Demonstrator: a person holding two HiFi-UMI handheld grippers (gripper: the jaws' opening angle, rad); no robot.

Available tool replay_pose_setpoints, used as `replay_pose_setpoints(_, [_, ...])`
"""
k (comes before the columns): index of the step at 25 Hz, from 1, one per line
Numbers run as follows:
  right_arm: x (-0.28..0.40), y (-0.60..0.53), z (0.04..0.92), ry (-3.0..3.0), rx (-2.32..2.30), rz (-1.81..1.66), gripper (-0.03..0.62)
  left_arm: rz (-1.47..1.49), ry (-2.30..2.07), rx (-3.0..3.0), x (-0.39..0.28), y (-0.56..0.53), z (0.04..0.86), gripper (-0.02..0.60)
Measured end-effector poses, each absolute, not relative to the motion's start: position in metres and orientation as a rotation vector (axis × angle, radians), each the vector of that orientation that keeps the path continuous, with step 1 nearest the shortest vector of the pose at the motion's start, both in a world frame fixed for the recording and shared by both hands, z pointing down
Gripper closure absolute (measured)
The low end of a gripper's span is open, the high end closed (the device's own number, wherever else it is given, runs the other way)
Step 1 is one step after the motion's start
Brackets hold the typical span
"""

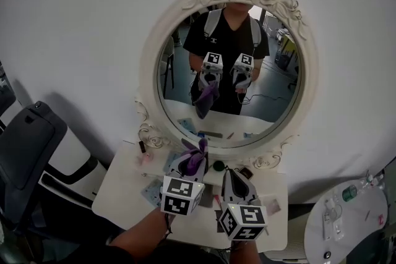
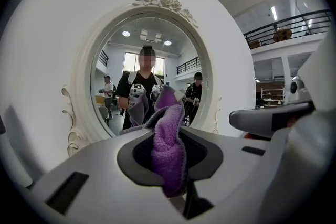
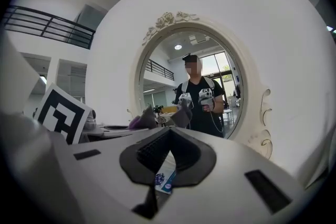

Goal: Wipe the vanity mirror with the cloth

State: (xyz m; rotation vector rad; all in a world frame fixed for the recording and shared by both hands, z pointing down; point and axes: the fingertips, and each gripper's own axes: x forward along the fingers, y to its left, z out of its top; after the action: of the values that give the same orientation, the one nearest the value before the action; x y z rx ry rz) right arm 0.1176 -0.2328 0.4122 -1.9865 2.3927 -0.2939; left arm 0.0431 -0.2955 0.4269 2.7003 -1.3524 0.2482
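**A:** Head view; any writing legible?
**B:** None; only black-and-white square markers on the cubes of the left gripper (image 1: 190,164) and right gripper (image 1: 238,175); both are held over the white vanity table (image 1: 120,188), near the foot of the oval vanity mirror (image 1: 272,102).
**A:** Left gripper view; cloth?
**B:** Jaws clamped on the purple cloth (image 2: 168,149); long axis upright; free end points up and far, toward the mirror.
**A:** Right gripper view?
**B:** Jaws drawn together to a narrow slit, nothing held; a packet (image 3: 167,178) with blue print shows through below, unreadable; cloth is to the left.
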Motion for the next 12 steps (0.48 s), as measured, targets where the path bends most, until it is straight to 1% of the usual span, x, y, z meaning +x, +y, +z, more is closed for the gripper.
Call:
replay_pose_setpoints(6, [0.137, -0.263, 0.429, 2.506, -1.849, -0.399, 0.589, 0.277, -1.466, 2.639, 0.065, -0.311, 0.428, 0.517])
replay_pose_setpoints(12, [0.13, -0.29, 0.443, 2.566, -1.78, -0.456, 0.589, 0.288, -1.572, 2.644, 0.056, -0.328, 0.416, 0.517])
